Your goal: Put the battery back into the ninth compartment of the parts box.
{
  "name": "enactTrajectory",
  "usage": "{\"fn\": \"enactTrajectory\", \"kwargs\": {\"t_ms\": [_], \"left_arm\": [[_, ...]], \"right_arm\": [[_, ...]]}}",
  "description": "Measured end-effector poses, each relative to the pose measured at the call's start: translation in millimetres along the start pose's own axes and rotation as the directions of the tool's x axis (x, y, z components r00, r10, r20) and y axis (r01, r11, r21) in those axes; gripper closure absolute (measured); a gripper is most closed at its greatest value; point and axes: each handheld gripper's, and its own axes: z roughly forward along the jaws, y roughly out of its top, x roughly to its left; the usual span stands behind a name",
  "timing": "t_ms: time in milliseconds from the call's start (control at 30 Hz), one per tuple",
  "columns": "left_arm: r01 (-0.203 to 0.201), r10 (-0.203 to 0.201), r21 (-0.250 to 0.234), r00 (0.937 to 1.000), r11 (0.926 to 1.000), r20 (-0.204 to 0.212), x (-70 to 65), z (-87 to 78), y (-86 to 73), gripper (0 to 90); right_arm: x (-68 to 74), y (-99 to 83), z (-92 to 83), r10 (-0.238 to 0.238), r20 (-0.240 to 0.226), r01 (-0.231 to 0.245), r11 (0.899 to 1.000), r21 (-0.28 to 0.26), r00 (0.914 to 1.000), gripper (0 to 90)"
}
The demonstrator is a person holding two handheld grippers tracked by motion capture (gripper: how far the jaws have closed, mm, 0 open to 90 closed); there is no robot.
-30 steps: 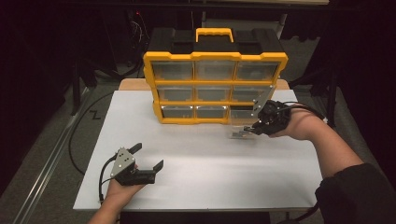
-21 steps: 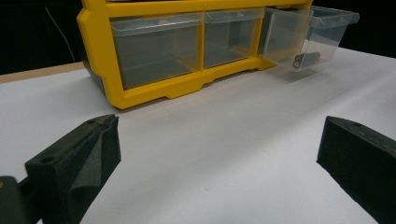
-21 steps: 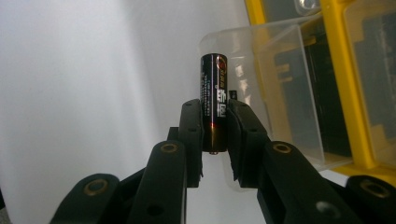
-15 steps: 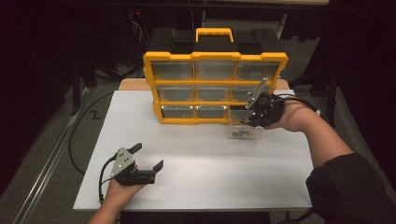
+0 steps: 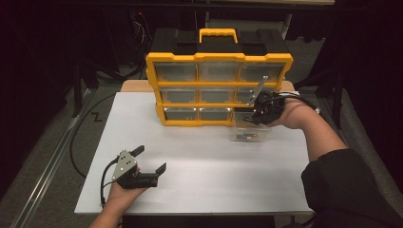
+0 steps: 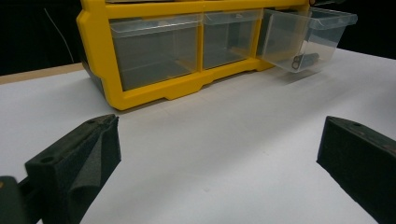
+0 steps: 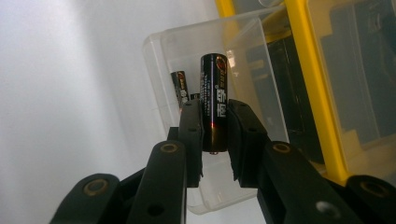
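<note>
On the near left of the white table (image 5: 199, 156), the left gripper (image 5: 148, 160) rests in the person's left hand (image 5: 121, 197), its two black jaws spread wide with nothing but bare tabletop between them, as the left gripper view also shows. Its cable trails off the near edge. Toward the middle, at the far side of the table, stands a yellow organiser (image 5: 218, 88) with a black back, a yellow carrying handle and three rows of clear drawers; in the left gripper view its bottom-row drawers sit closed in their slots. At the organiser's lower right corner a clear drawer (image 5: 250, 129) is pulled out onto the table, just beside the frame, with small dark items lying in it. Over that drawer hovers the right gripper (image 5: 254, 114), held in the person's right hand (image 5: 290, 114) with a dark sleeve behind. In the right gripper view its jaws are nearly together, clamped on a black battery (image 7: 214, 102) that stands up between the pads above the open drawer, where another battery (image 7: 180, 93) lies against the drawer's wall.
</note>
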Motion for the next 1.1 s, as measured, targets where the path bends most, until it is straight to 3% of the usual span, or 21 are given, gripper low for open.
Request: {"fn": "enactTrajectory", "kwargs": {"t_ms": [300, 400, 533, 1100], "left_arm": [[-0.001, 0.001, 0.002, 1.0000, 1.0000, 0.002, -0.5, 0.7, -0.4, 0.2], [-0.009, 0.009, 0.007, 1.0000, 0.9999, 0.005, -1.2, 0.8, -0.4, 0.2], [-0.008, 0.008, 0.005, 1.0000, 1.0000, 0.005, -1.7, 1.4, -0.6, 0.2], [-0.016, 0.016, 0.010, 0.9998, 0.9998, 0.008, -3.3, 2.3, -0.3, 0.2]], "right_arm": [[-3.2, 0.7, 2.3, 0.006, 0.000, -0.006, 1.000, 0.002, 1.0000, 77.7], [-4.0, -1.1, 0.0, 0.039, -0.026, -0.039, 0.999, -0.014, 0.9989, 63.9], [-0.6, -3.6, -3.5, 0.051, -0.019, -0.051, 0.999, -0.010, 0.9985, 55.5], [26.4, -20.3, -6.2, 0.050, -0.027, -0.050, 0.999, -0.004, 0.9984, 53.7]]}}
